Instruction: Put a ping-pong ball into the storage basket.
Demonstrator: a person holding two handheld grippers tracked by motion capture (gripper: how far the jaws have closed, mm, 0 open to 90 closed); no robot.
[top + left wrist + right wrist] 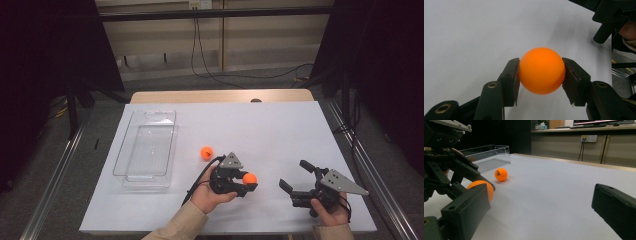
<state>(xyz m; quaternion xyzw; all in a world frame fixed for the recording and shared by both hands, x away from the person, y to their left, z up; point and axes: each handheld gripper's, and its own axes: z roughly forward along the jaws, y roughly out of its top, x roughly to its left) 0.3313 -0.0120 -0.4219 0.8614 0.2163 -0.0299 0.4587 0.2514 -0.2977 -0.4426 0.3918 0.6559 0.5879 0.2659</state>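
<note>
My left gripper (248, 180) is shut on an orange ball (249, 178), pinched between both pads just above the white table (280, 125); the left gripper view shows the same ball (541, 70) squeezed at its sides. A second orange ball (206, 152) lies loose on the table left of and beyond that hand, and the right gripper view shows it (500, 174) near the clear tray (486, 153). My right gripper (295, 175) rests low at the front right, its jaws wide apart with nothing between them. The held ball (486, 188) peeks from behind its own left jaw.
A clear plastic tray (147, 142) sits on the left part of the table with nothing in it. Metal rails (55, 175) run along both sides of the table. Cables hang against the back wall.
</note>
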